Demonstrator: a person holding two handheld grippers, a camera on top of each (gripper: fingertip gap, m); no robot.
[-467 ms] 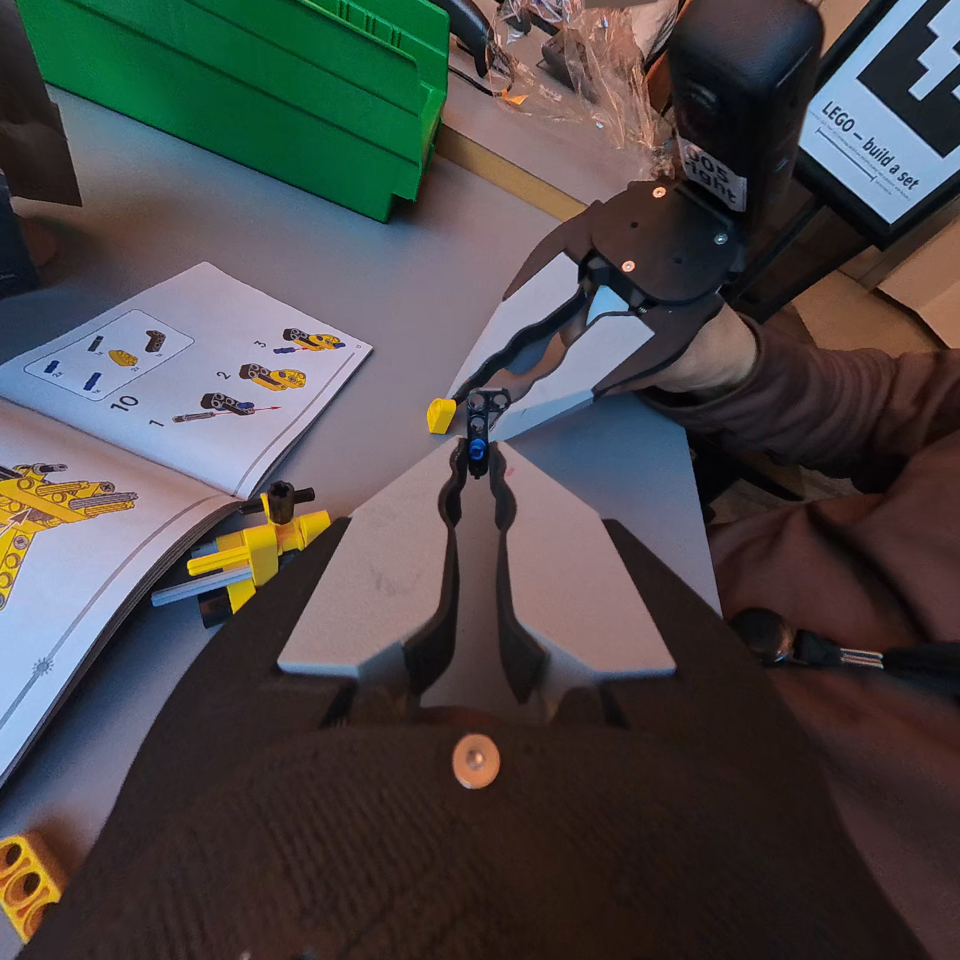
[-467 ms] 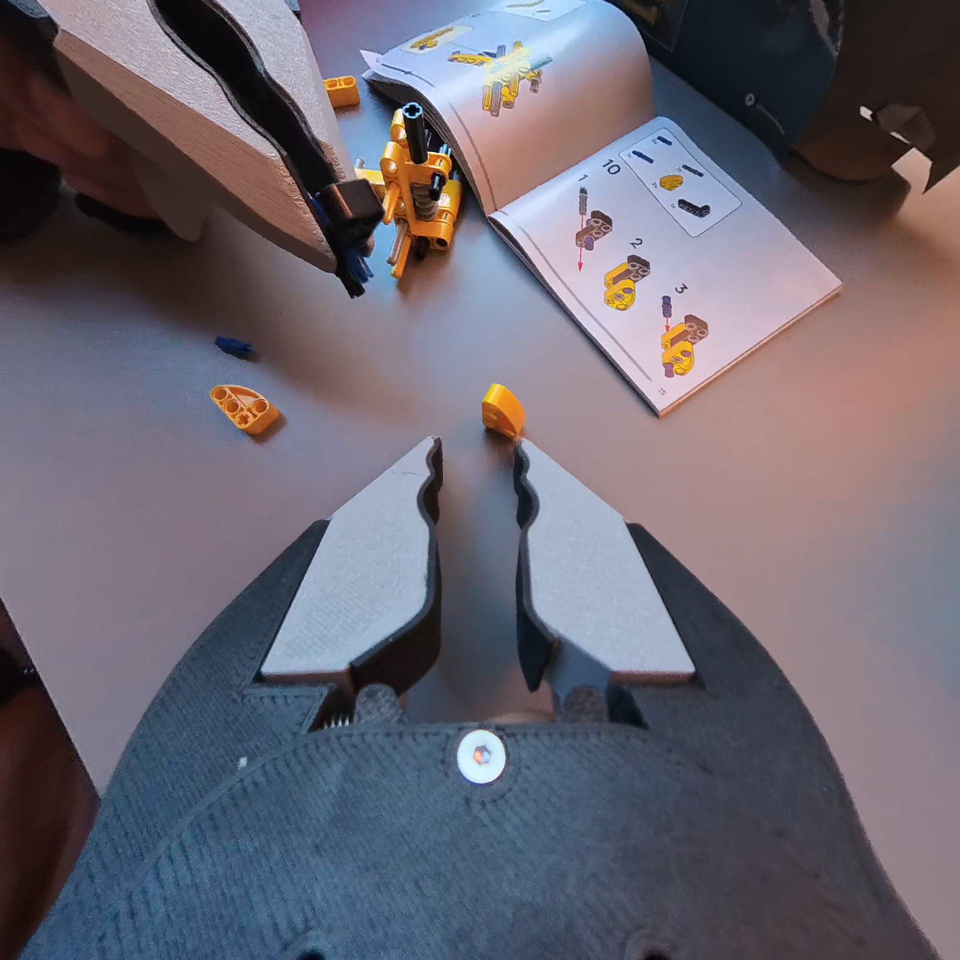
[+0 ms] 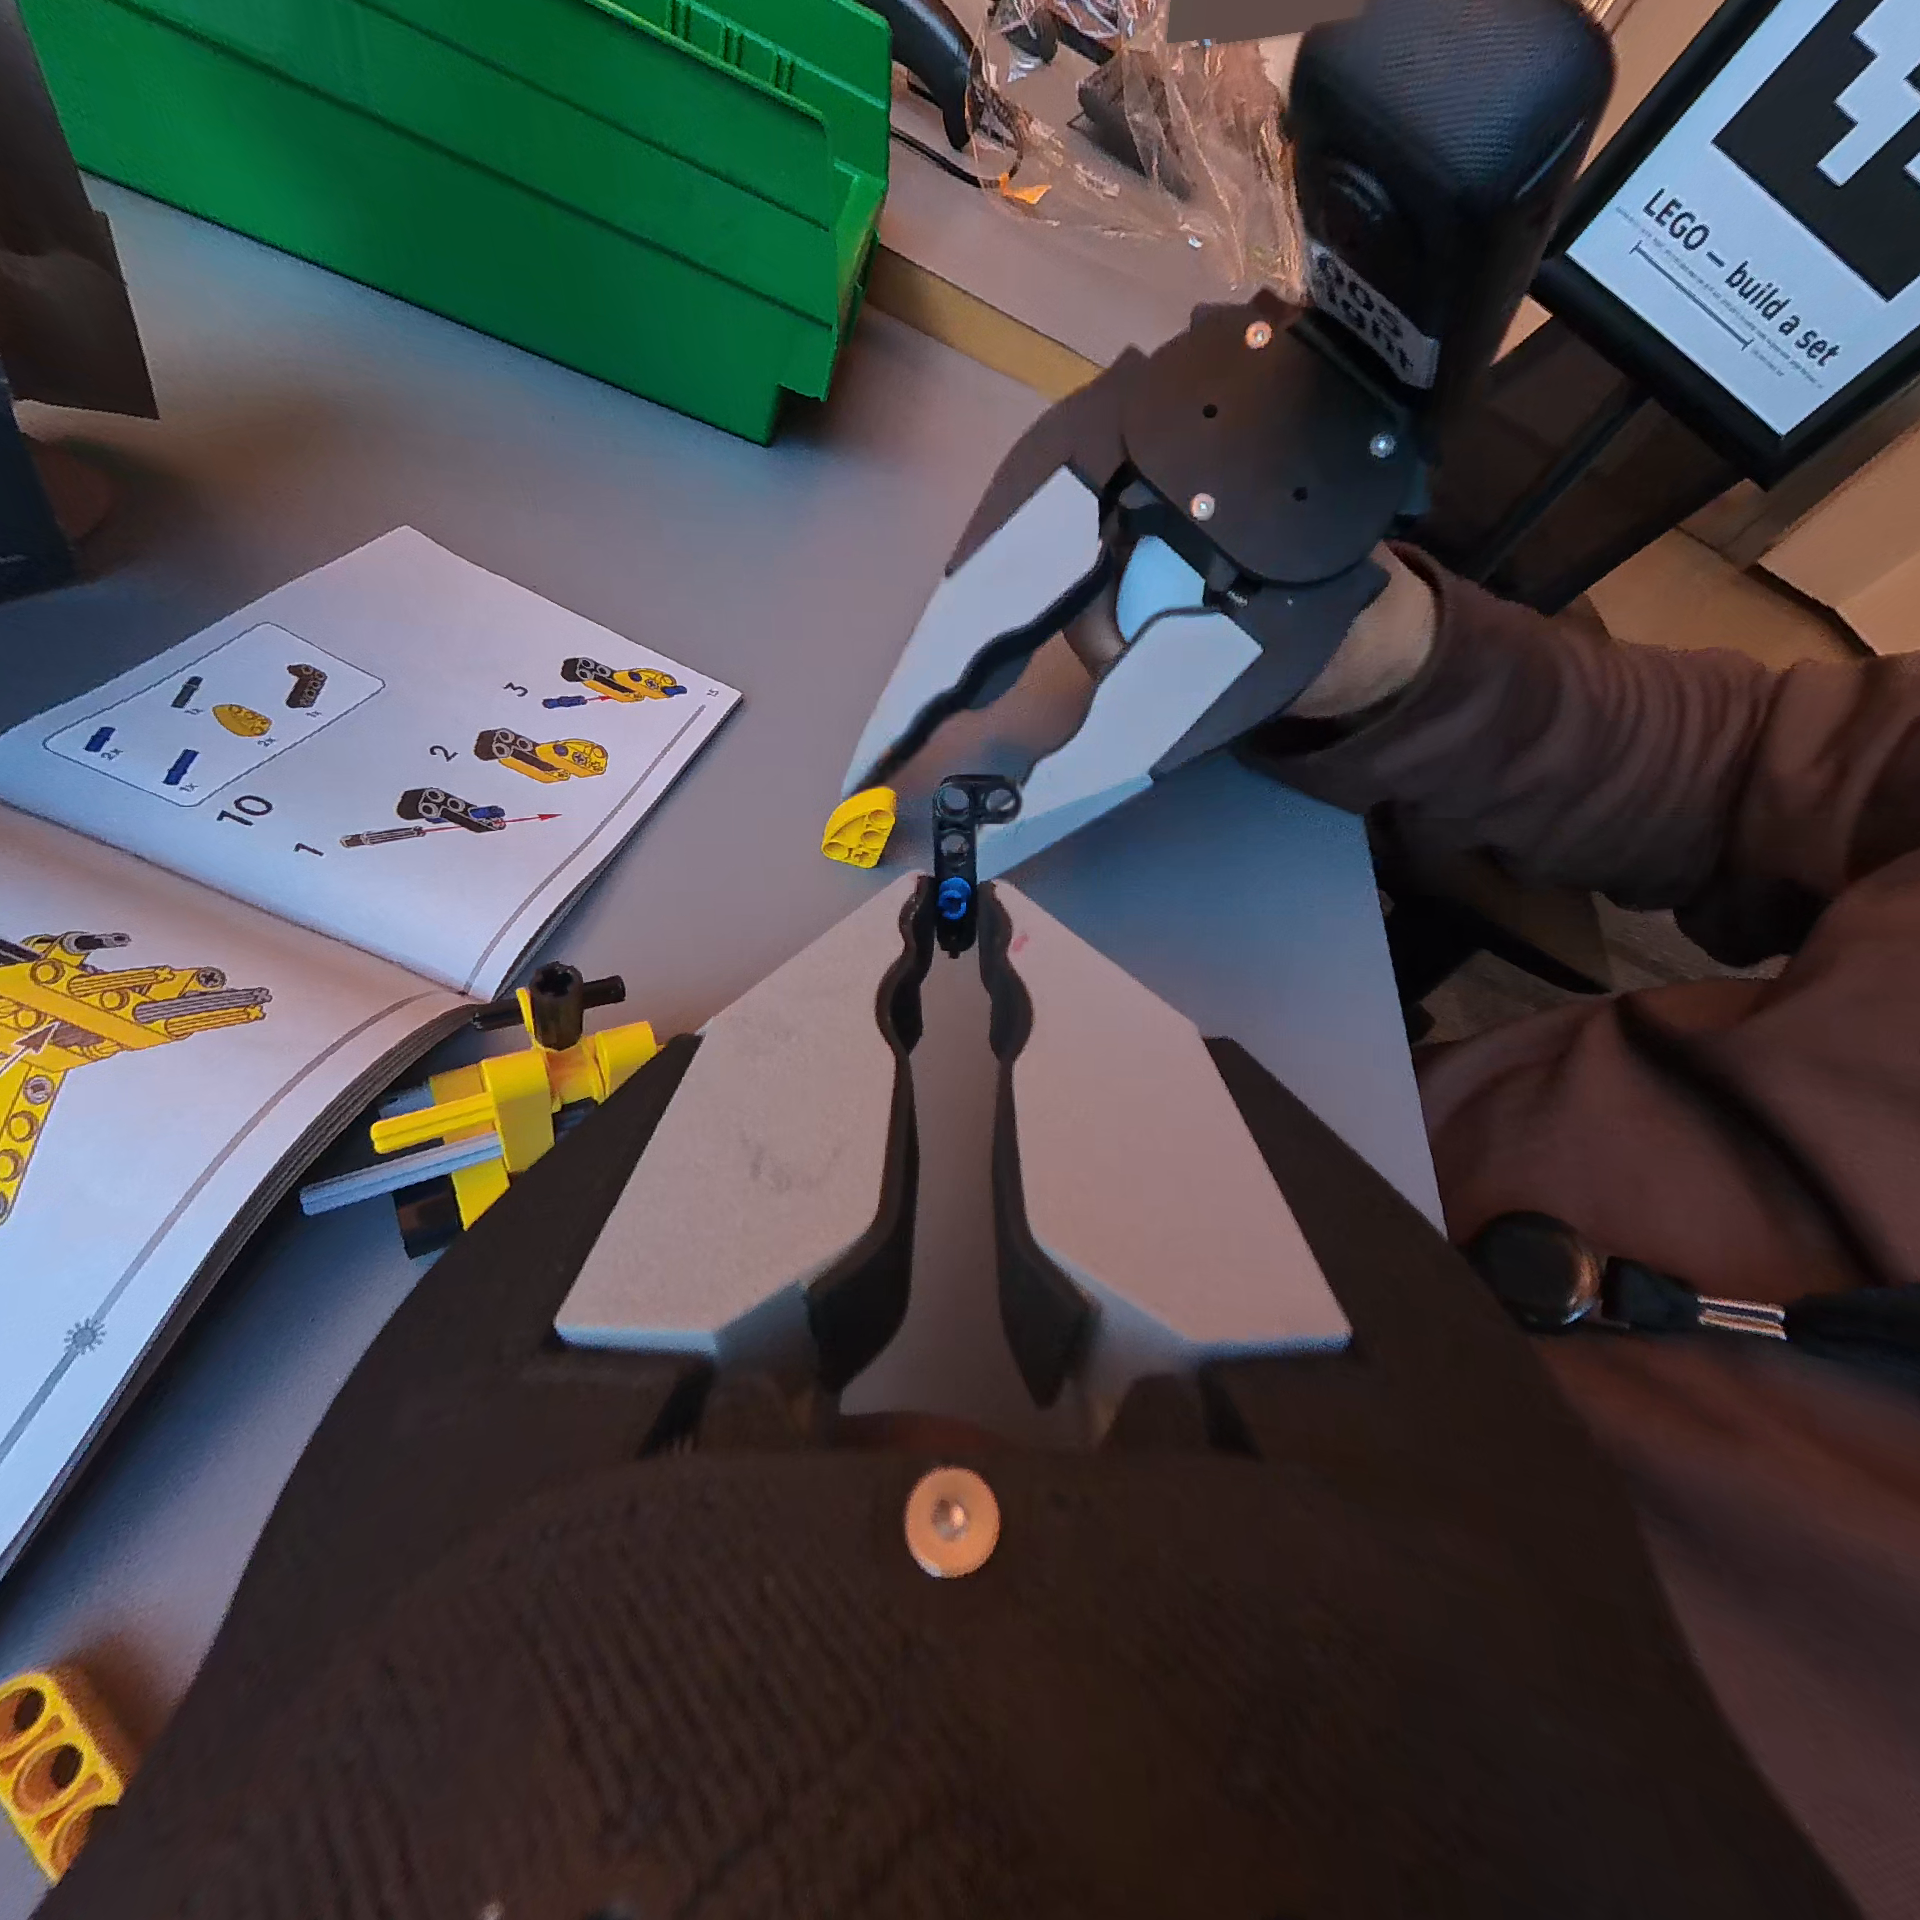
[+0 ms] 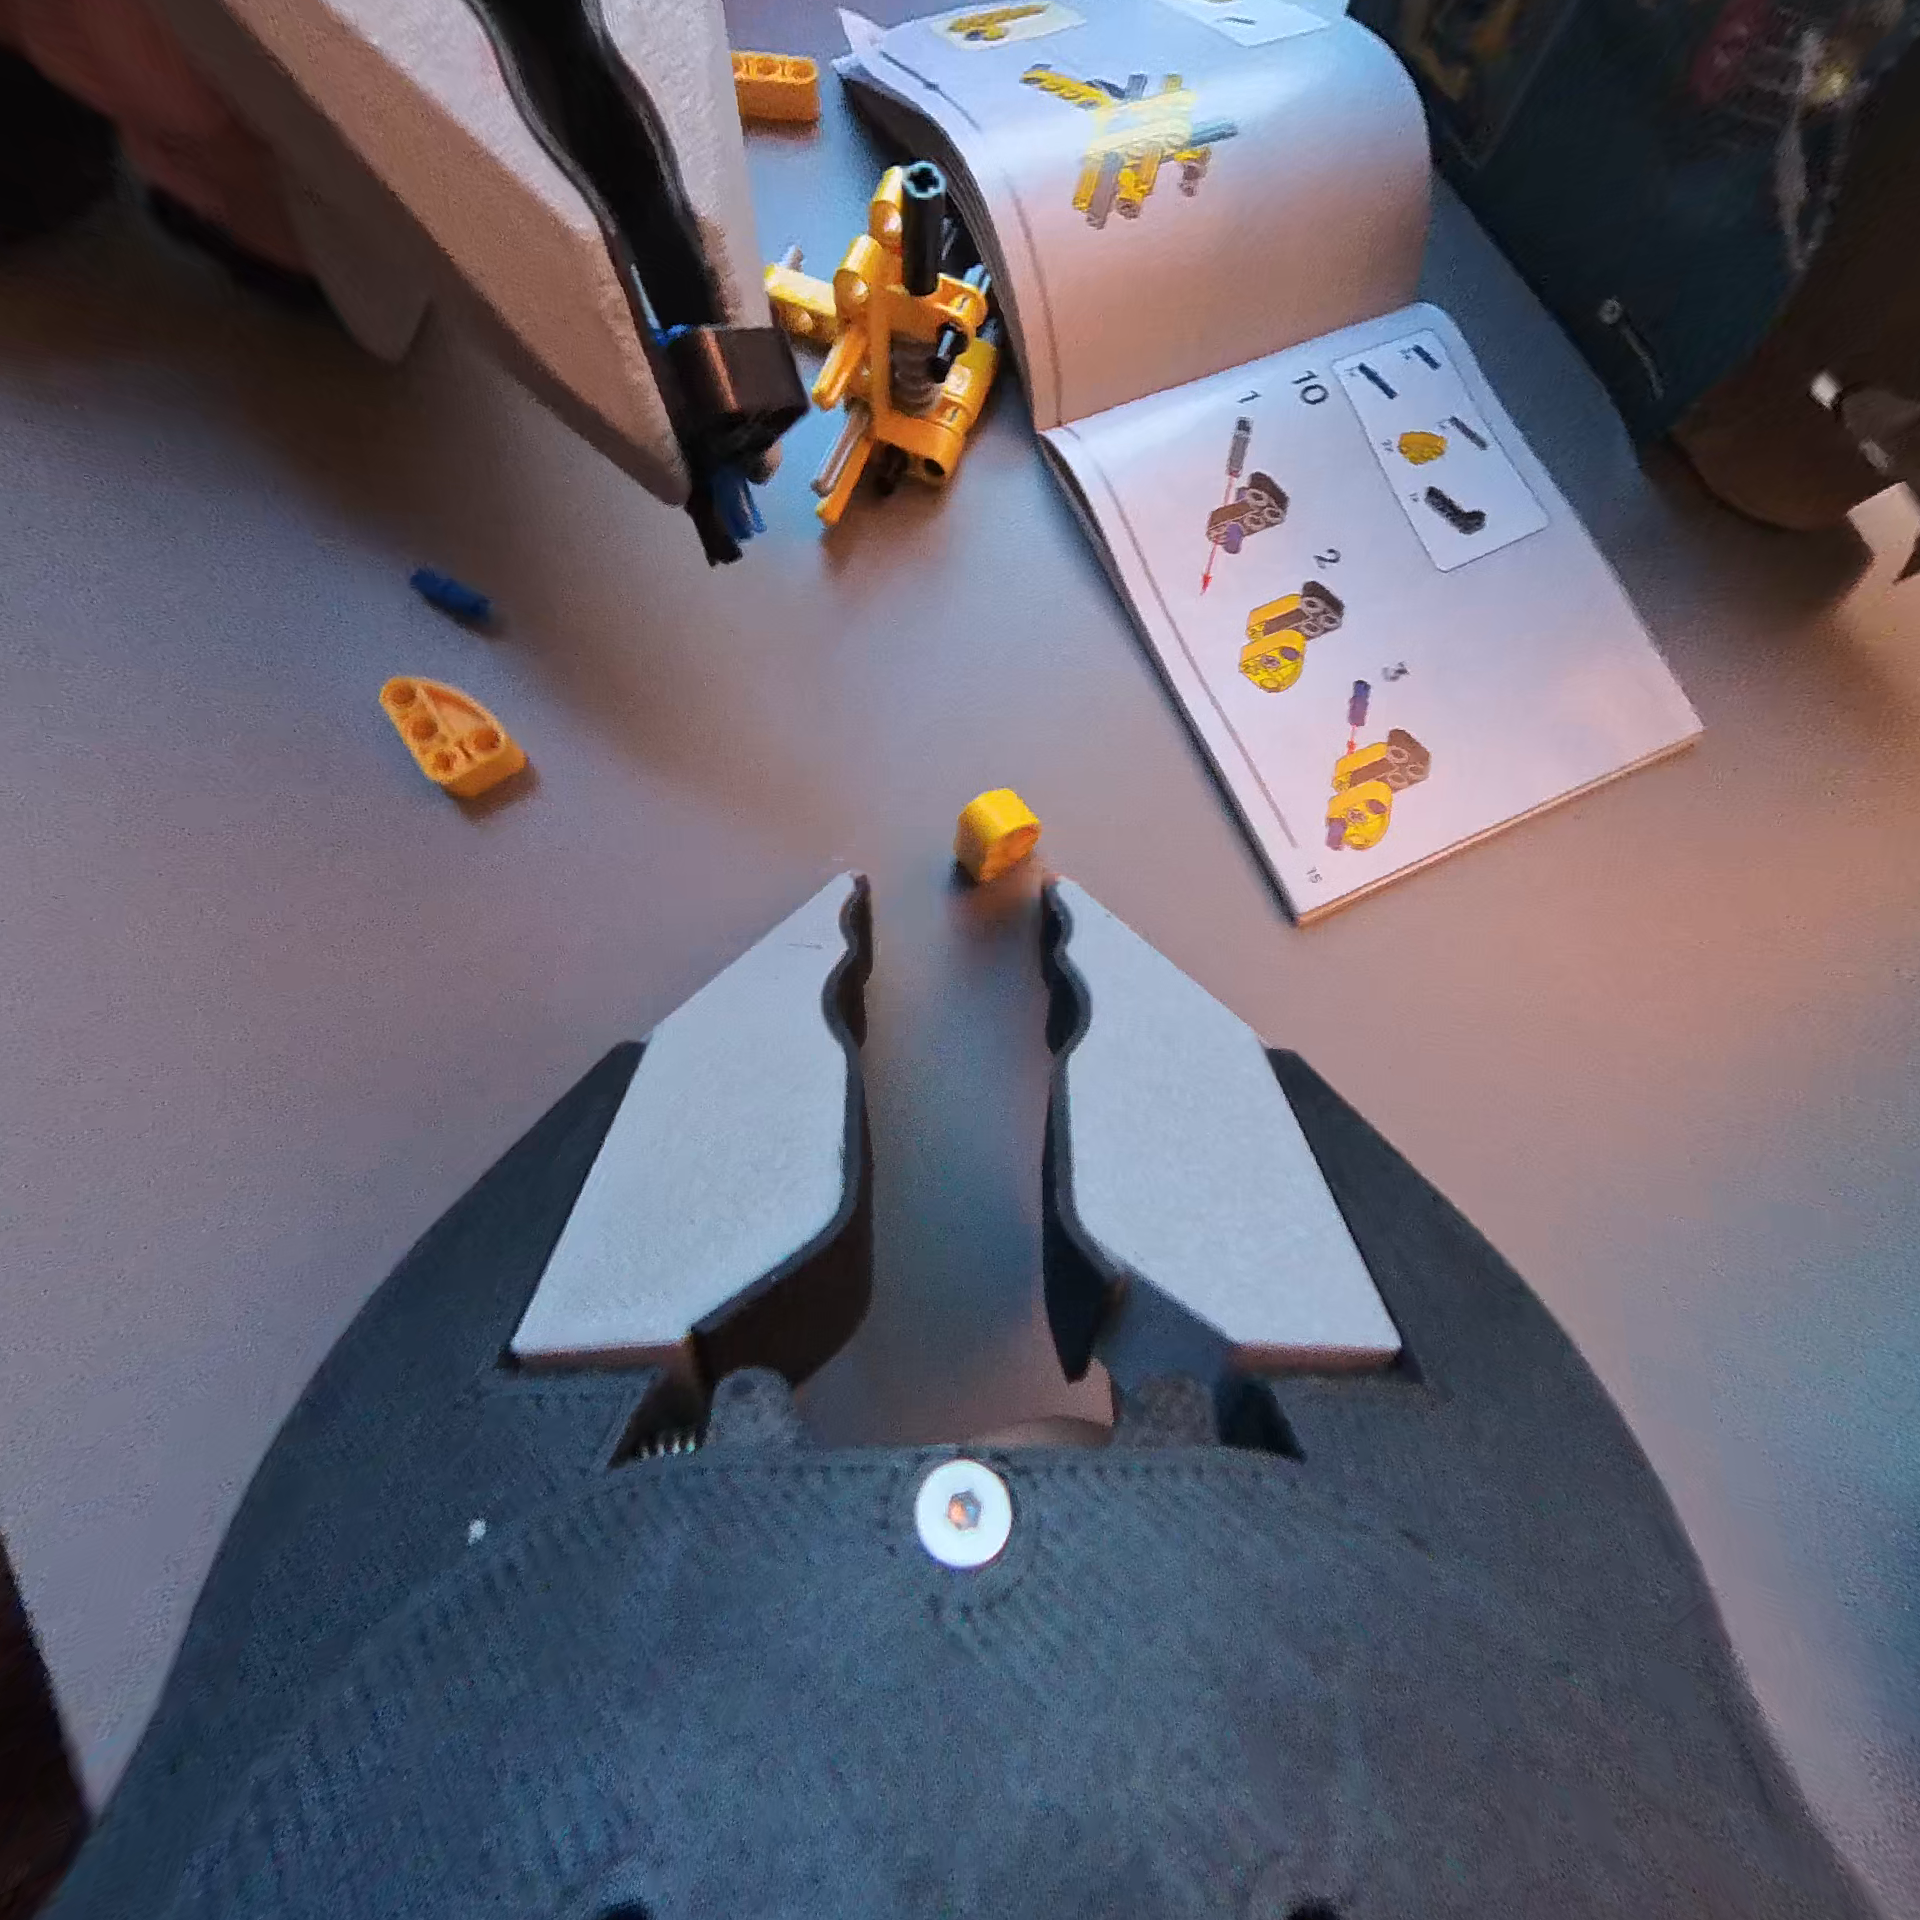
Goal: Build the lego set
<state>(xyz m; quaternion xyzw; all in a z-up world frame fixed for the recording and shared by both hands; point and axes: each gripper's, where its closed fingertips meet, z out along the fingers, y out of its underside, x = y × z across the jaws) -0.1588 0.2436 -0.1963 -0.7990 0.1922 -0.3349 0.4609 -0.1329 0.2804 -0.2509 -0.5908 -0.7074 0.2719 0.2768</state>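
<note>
My left gripper (image 3: 951, 899) is shut on a black L-shaped beam (image 3: 961, 831) with a blue pin in it, held above the table. It also shows in the right wrist view (image 4: 727, 509), with the black beam (image 4: 743, 379) at its tip. My right gripper (image 4: 954, 896) is open and empty, its fingertips just short of a small yellow curved piece (image 4: 995, 834) on the table. In the left wrist view the right gripper (image 3: 935, 790) hovers over that yellow piece (image 3: 860, 824). The yellow partial build (image 4: 904, 343) lies beside the open instruction booklet (image 4: 1382, 582).
A second yellow curved piece (image 4: 452, 736) and a loose blue pin (image 4: 449, 594) lie to the left. A green bin (image 3: 499, 177) stands at the back. A yellow beam (image 3: 47, 1756) lies near the left gripper's base. A framed sign (image 3: 1766, 187) stands at the right. The grippers' ends are close to 8 centimeters from one another.
My right gripper has opened wider and come closer to the small yellow piece. The left gripper still holds the black beam in about the same place.
</note>
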